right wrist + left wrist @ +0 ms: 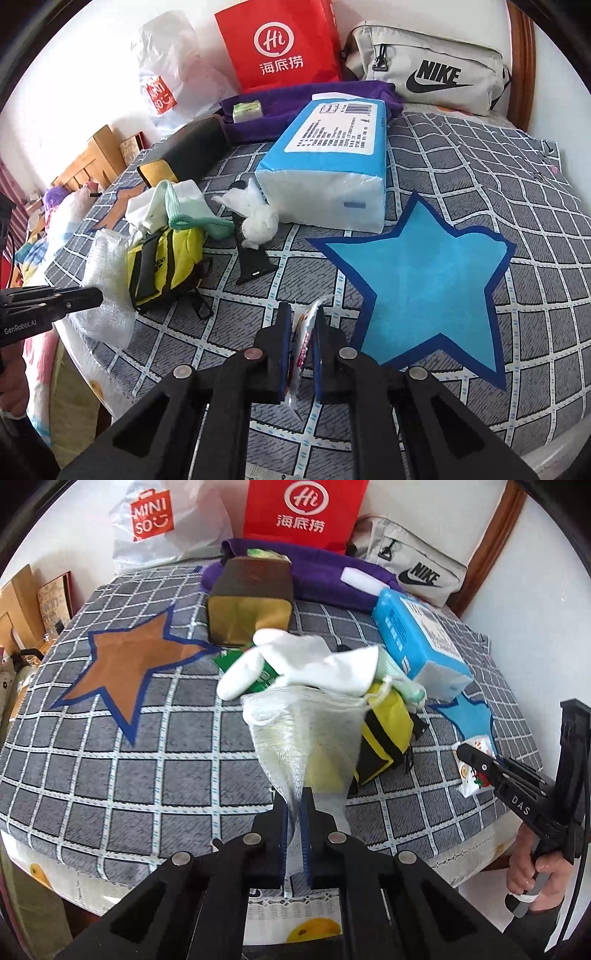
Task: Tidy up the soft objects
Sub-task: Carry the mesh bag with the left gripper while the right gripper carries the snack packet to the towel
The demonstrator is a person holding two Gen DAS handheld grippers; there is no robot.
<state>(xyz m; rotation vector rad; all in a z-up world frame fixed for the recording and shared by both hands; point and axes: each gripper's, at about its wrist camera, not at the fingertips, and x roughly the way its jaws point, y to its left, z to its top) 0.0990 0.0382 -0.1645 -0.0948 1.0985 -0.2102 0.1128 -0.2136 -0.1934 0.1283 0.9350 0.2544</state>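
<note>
Right now the left gripper is clamped on the mesh bag, the right gripper on a small packet, near the bed's front edge. Probably best to hold the bag's mouth steady and feed the packet in slowly.

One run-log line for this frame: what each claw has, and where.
left claw: shut on mesh bag, lifted | right claw: shut on snack packet, beside blue star | sock over bag mouth

Both pictures are bright with soft daylight and faint shadows. The round lens bends the edges and leaves dark corners. The mesh bag looks blurry.
</note>
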